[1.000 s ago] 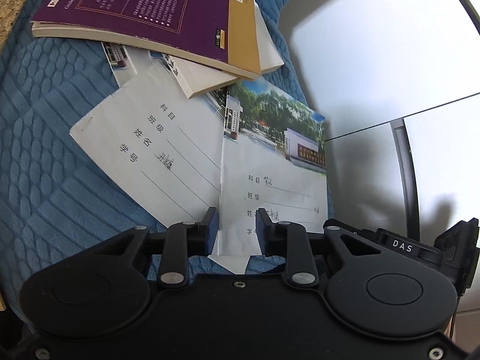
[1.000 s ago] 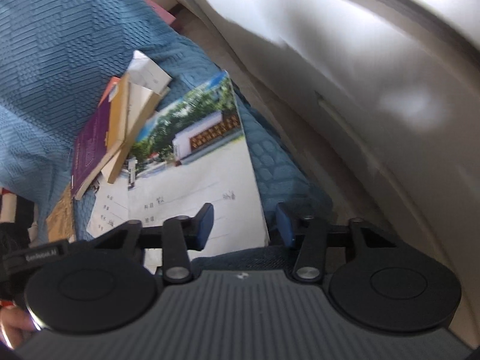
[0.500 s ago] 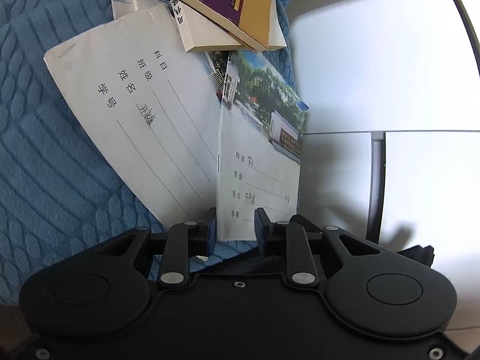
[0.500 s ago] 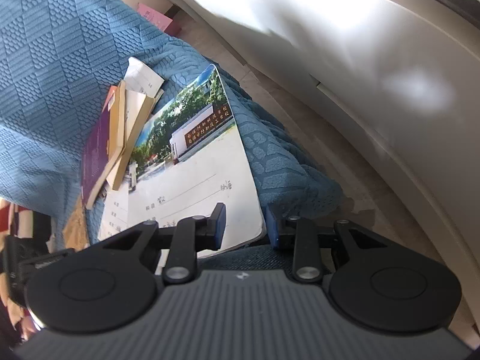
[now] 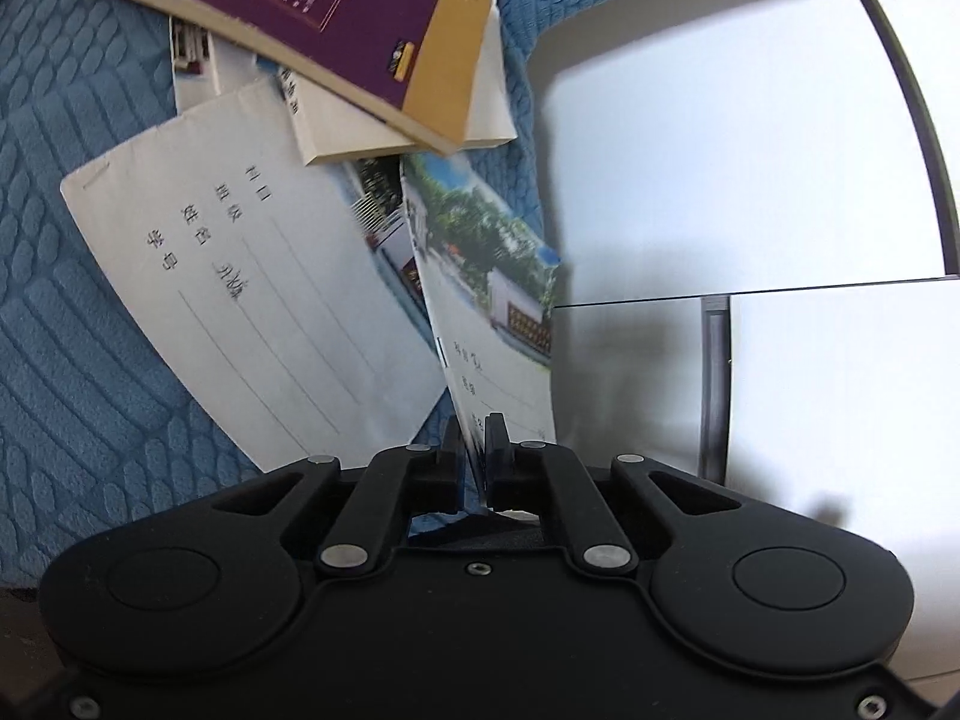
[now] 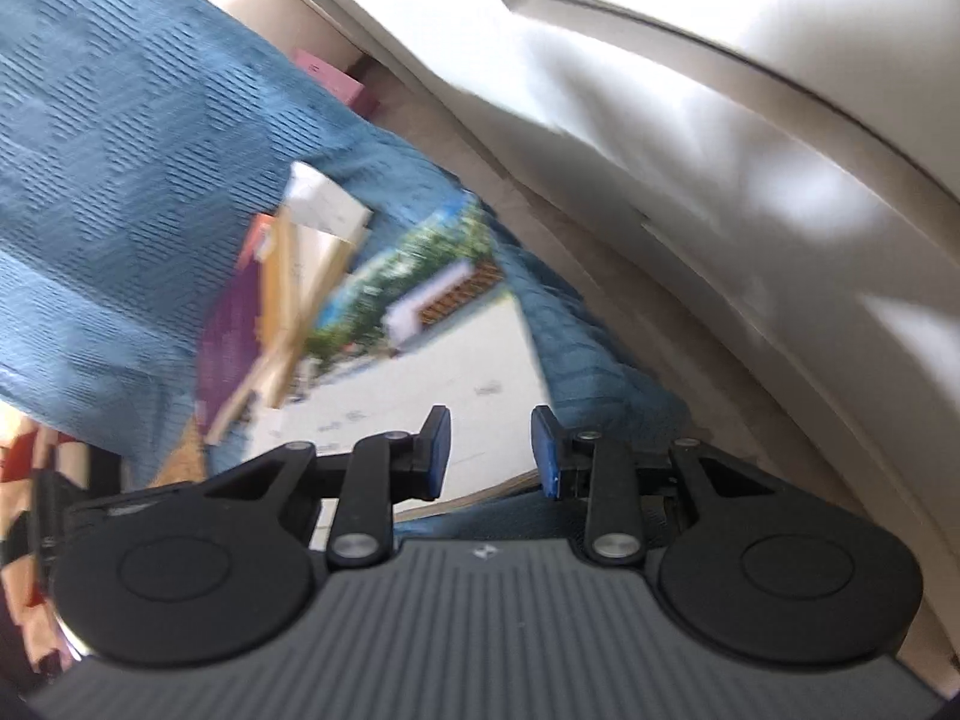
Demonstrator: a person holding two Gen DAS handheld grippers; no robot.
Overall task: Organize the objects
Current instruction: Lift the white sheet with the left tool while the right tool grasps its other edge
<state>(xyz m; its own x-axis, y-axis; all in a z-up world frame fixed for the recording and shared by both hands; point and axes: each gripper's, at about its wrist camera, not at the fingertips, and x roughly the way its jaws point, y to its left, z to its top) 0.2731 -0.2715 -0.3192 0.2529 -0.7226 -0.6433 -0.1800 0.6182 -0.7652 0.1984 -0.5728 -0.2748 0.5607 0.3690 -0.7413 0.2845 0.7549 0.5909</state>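
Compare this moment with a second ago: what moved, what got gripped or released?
The left gripper has closed its jaws on the photo-cover notebook and tipped its near edge up off the blue blanket. The right gripper stays open over that notebook. The purple book and white notebook stayed put.

The blue quilted cloth cover (image 5: 72, 324) was woven, matt and ribbed in a raised scale-like pattern. On it lay a white paper exercise booklet (image 5: 252, 306) with a matt, faintly creased cover, and a thin photo-printed paper booklet (image 5: 492, 300) with a slight sheen. The purple-and-ochre paperback book (image 5: 360, 18) had a smooth card cover and cream matt page edges. The left hand-held gripper (image 5: 473, 450) was matt black plastic with shiny metal pivot pins.
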